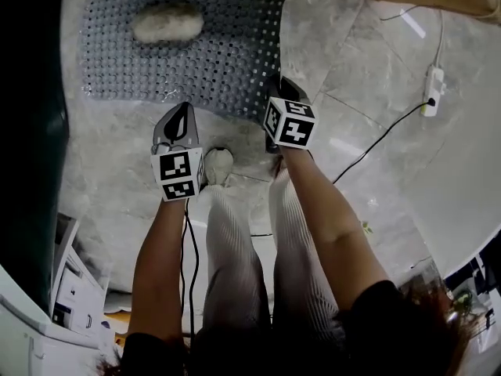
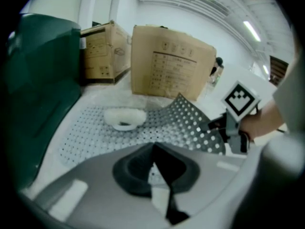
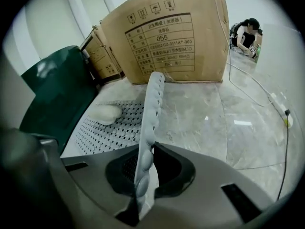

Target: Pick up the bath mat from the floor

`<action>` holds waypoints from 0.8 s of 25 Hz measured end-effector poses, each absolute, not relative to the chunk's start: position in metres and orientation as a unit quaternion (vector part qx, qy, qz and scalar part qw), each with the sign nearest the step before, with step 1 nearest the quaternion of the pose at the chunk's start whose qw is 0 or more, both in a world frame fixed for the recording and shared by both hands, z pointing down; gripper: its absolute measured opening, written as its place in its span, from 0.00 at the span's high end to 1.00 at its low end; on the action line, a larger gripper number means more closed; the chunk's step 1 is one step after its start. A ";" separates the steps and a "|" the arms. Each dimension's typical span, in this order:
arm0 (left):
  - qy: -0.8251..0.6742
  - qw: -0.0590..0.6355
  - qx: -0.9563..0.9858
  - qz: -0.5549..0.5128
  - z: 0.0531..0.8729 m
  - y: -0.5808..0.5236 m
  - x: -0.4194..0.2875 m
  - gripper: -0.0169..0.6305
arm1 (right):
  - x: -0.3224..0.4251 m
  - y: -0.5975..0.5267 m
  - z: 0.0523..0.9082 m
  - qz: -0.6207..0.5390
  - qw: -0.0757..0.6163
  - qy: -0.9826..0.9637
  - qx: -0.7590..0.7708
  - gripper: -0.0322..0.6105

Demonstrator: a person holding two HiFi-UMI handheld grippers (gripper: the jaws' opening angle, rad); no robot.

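A grey perforated bath mat (image 1: 196,61) lies on the marble floor, with a fluffy white object (image 1: 167,23) resting on it. My right gripper (image 1: 280,94) is shut on the mat's near right edge. In the right gripper view that edge (image 3: 152,109) stands upright between the pads, at the right gripper (image 3: 147,161). The left gripper view shows the corner (image 2: 190,123) lifted off the floor. My left gripper (image 1: 182,110) hovers just short of the mat's near edge, its jaws together with nothing between them; in its own view the left gripper (image 2: 153,149) looks over the mat.
Cardboard boxes (image 3: 171,37) stand behind the mat. A dark green object (image 1: 31,131) borders the mat's left side. A power strip (image 1: 430,88) and black cable lie on the floor at right. White shelving (image 1: 70,288) stands at lower left. A person (image 3: 245,32) crouches far off.
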State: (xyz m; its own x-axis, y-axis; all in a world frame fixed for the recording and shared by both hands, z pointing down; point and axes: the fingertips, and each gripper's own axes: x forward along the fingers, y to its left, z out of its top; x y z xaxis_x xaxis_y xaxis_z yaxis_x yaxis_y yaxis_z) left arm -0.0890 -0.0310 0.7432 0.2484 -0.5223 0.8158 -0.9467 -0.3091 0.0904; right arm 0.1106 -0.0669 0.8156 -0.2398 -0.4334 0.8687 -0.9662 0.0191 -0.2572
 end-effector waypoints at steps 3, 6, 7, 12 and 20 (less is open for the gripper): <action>-0.510 0.303 0.726 0.349 0.721 -0.033 -0.093 0.96 | 0.100 -0.070 0.789 0.439 0.302 -0.661 0.528 0.93; -0.519 0.304 0.722 0.342 0.696 -0.036 -0.098 0.96 | 0.084 -0.073 0.760 0.434 0.300 -0.675 0.516 0.93; -0.522 0.304 0.720 0.341 0.687 -0.036 -0.100 0.96 | 0.077 -0.075 0.749 0.433 0.298 -0.680 0.511 0.93; -0.532 0.300 0.717 0.336 0.645 -0.044 -0.104 0.96 | 0.047 -0.091 0.695 0.421 0.294 -0.709 0.483 0.93; -0.575 0.289 0.700 0.310 0.559 -0.055 -0.129 0.96 | 0.016 -0.106 0.604 0.412 0.284 -0.734 0.459 0.93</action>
State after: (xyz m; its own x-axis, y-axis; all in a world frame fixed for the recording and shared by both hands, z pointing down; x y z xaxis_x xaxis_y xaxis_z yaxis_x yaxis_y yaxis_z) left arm -0.1293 -0.0553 0.5587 0.1469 -0.6255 0.7662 -0.9840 -0.1717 0.0485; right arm 0.0163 -0.1061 0.6035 -0.4179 -0.4392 0.7952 -0.9077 0.2391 -0.3449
